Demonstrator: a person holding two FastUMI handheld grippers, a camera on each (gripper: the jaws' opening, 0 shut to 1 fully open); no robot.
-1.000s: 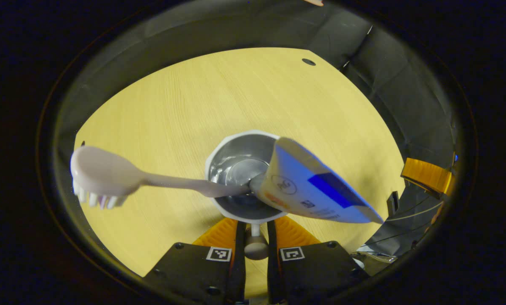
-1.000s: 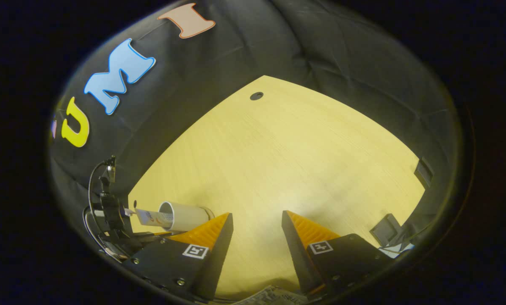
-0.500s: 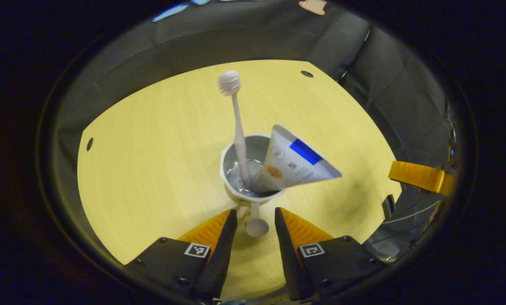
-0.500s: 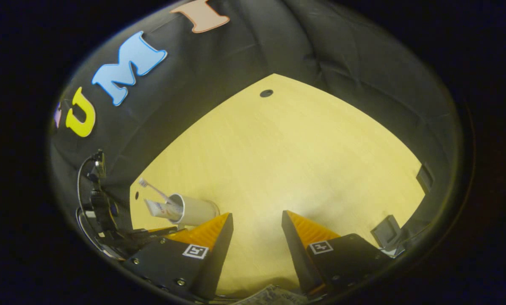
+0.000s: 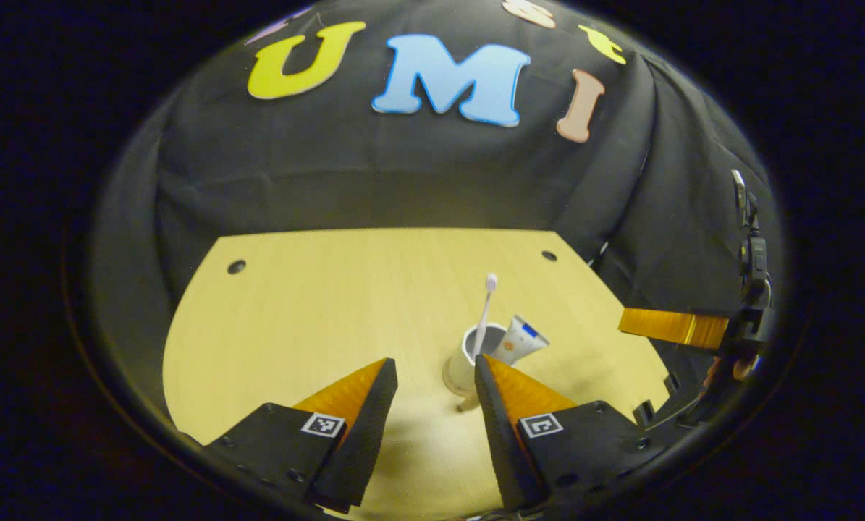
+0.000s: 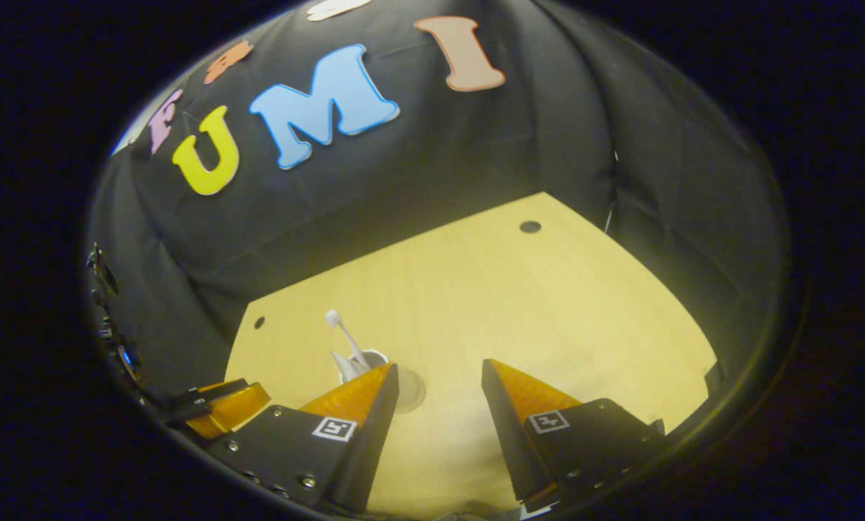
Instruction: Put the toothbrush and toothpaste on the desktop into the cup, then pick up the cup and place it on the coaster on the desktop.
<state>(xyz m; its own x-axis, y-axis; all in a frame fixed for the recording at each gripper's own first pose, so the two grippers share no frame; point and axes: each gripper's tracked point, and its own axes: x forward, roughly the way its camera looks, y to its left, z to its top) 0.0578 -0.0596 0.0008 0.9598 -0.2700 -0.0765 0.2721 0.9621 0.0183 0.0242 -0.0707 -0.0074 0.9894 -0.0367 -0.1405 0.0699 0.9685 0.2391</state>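
I see the cup (image 5: 467, 359) upright on the desktop (image 5: 316, 304), with the toothbrush (image 5: 484, 311) and toothpaste (image 5: 522, 339) standing inside. My left gripper (image 5: 432, 391) and right gripper (image 6: 439, 394) both have jaws wide apart, holding nothing

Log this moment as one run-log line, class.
white cup: upright on wooden desk | white toothbrush, toothpaste tube: inside | left gripper: open | right gripper: open

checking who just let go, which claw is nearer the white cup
Left. The left claw sits open just before the white cup; the right claw is farther, with the cup beyond its left finger.
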